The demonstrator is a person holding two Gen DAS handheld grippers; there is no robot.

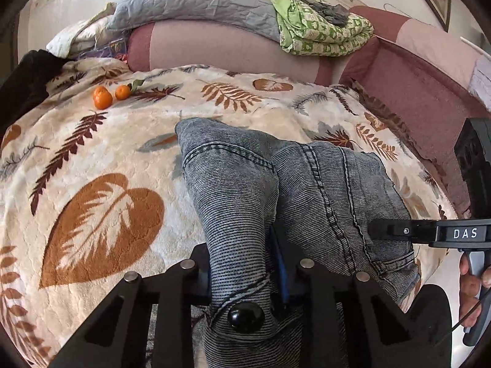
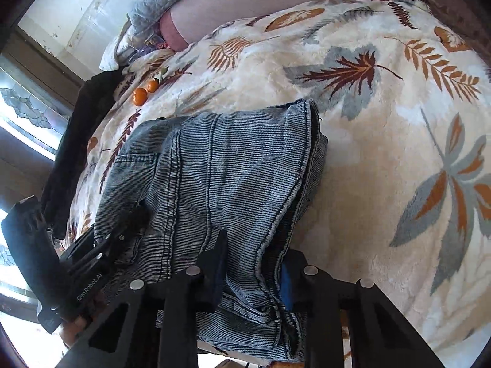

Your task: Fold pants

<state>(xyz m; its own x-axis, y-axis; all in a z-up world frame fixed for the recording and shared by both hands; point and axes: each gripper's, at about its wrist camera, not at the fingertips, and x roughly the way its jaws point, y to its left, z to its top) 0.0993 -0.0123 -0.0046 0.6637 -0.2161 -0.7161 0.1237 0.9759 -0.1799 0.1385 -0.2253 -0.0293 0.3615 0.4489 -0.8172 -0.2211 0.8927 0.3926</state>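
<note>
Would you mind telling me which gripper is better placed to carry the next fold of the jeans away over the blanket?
Probably the right gripper: it clamps the jeans at a thick stacked edge, with bare blanket ahead. The left gripper pinches only a bunched ridge.

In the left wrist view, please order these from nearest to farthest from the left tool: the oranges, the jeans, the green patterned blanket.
1. The jeans, held between the fingers of the left tool, at the bottom centre.
2. The oranges, farther back on the left, on the leaf-print bedspread.
3. The green patterned blanket, at the far top right.
</note>
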